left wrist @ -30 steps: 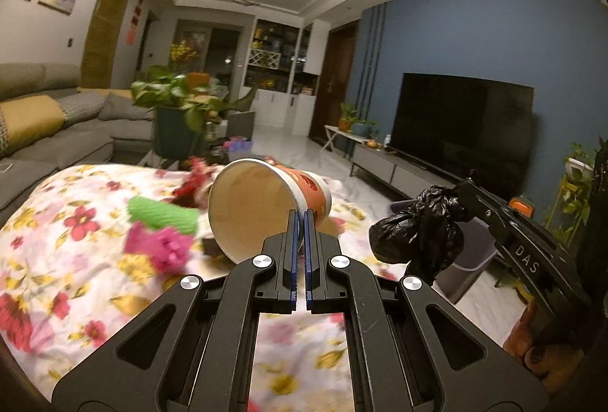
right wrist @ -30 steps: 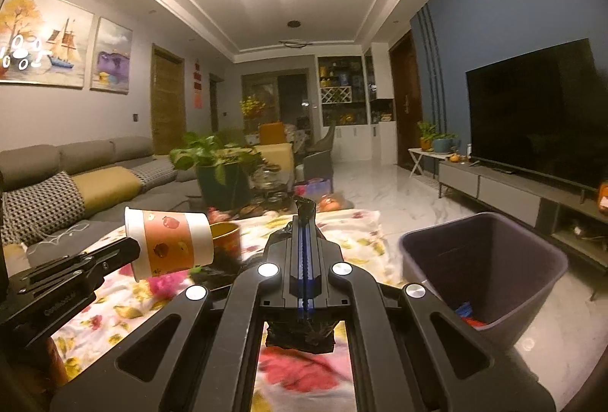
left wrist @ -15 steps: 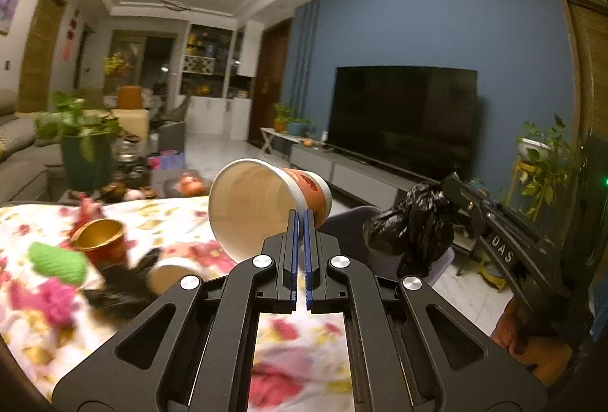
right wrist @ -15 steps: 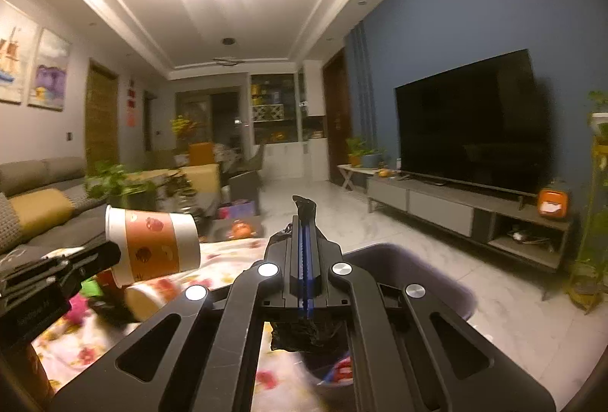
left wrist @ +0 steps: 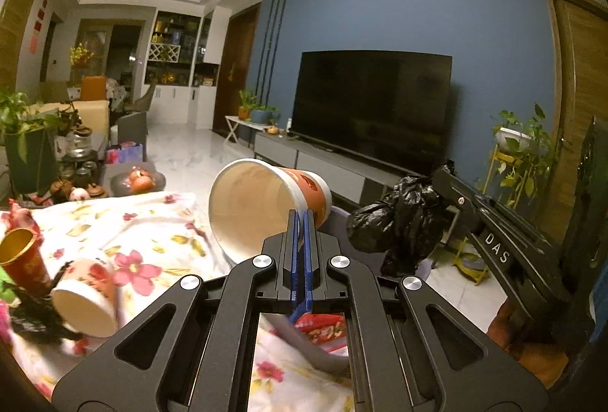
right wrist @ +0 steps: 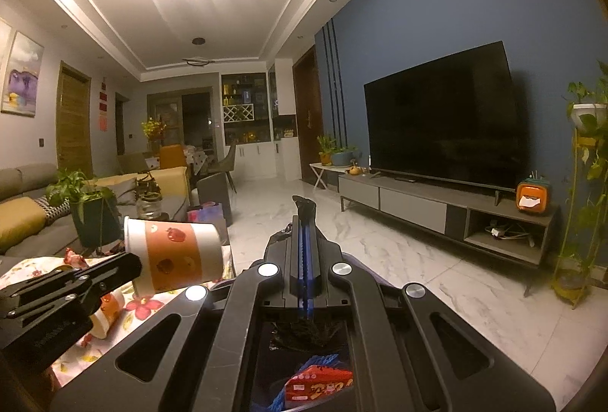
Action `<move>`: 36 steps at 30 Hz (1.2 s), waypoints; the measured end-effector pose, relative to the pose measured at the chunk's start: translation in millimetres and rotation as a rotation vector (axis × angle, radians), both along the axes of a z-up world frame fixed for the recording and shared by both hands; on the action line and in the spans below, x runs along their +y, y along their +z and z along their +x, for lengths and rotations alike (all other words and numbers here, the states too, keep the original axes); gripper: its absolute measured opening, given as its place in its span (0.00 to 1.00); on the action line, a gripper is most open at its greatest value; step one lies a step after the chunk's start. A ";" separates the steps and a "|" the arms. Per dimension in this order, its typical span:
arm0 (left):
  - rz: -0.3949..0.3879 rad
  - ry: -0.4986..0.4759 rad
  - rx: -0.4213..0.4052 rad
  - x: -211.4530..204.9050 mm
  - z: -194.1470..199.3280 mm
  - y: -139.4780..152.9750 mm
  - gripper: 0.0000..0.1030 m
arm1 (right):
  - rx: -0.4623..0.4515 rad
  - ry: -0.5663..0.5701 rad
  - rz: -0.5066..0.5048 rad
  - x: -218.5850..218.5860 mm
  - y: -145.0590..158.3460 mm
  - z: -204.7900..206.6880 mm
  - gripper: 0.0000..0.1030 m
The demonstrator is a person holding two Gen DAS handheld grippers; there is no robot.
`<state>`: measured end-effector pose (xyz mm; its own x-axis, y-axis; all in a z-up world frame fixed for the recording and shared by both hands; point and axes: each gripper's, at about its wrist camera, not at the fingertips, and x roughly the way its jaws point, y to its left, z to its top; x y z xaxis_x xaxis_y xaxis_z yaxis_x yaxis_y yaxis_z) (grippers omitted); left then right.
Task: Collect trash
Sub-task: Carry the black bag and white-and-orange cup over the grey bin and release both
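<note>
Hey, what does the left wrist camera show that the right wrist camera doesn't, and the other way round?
Only the left wrist view shows the gold cup on the floral cloth, and the black bag hanging as a bundle from the right gripper. Only the right wrist view shows the orange tissue box and the sofa. Both show the paper cup pinched by the left gripper, the TV and red wrappers below.

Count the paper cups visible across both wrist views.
3. A white-and-orange paper cup is pinched in the left gripper; a second paper cup lies tipped on the floral tablecloth; a gold-rimmed red cup stands beside it. Others may be hidden.
</note>
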<state>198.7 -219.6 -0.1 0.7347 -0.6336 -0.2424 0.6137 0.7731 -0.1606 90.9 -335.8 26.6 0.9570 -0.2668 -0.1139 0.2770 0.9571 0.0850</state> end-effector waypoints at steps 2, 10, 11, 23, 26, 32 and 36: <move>0.000 -0.007 0.006 -6.4 4.6 -2.1 0.02 | 0.002 -0.001 0.004 -5.0 -1.2 2.9 0.02; 0.003 -0.037 0.029 -26.5 18.3 -11.4 0.02 | 0.004 -0.001 0.007 -11.5 -4.8 9.9 0.02; 0.003 -0.039 0.031 -28.1 19.8 -12.7 0.02 | 0.003 -0.002 0.008 -10.5 -5.7 10.0 0.02; 0.011 -0.071 0.059 -46.7 28.2 -21.4 0.02 | 0.012 0.006 0.017 -17.0 -7.1 15.4 0.02; 0.023 -0.073 0.077 -49.9 31.8 -25.3 0.02 | 0.011 0.003 0.035 -20.7 -8.6 16.2 0.24; 0.043 -0.073 0.104 -50.9 36.5 -32.7 0.03 | 0.007 -0.012 0.053 -22.0 -9.8 14.1 0.32; 0.052 -0.049 0.117 -43.7 37.9 -35.2 0.16 | 0.008 -0.017 0.062 -21.9 -9.5 9.9 0.32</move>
<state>236.5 -263.2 -35.4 0.6681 -0.6523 -0.3578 0.6302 0.7518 -0.1939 100.7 -357.7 17.1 0.9514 -0.2749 -0.1386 0.2937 0.9454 0.1412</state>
